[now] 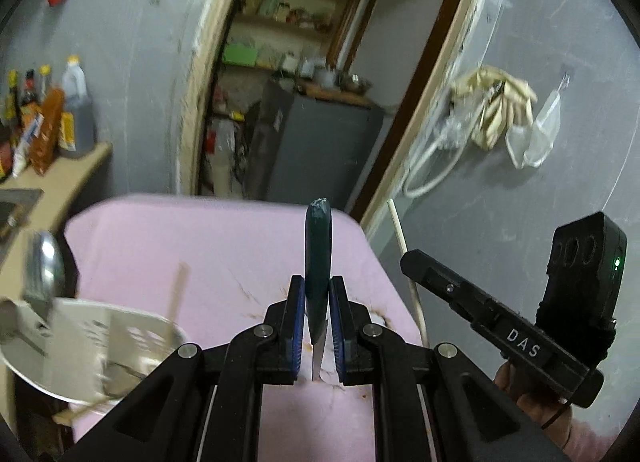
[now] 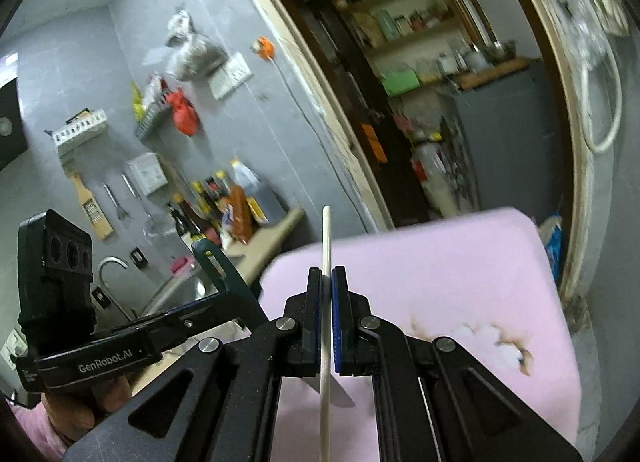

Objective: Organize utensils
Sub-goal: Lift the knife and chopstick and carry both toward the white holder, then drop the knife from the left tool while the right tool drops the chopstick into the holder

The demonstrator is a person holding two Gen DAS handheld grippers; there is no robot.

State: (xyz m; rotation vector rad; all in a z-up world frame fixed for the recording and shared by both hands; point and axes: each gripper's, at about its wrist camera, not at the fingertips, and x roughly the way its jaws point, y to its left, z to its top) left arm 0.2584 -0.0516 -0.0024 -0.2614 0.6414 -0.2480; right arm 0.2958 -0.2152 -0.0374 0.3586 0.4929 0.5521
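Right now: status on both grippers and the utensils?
Left gripper shut on knife, handle up. Right gripper shut on chopstick. White utensil basket low left, spoon in it. Nothing blocking.

A knife (image 1: 318, 262) with a dark green handle stands upright, handle up and its bare steel blade pointing down, above the pink-covered bench (image 1: 224, 246). A pale, thin chopstick (image 2: 326, 302) also stands nearly vertical (its lower end runs out of view). A white slotted utensil holder (image 1: 80, 346) sits at the bench's left edge, holding a steel spoon (image 1: 44, 270) and a wooden stick (image 1: 178, 298), both blurred.
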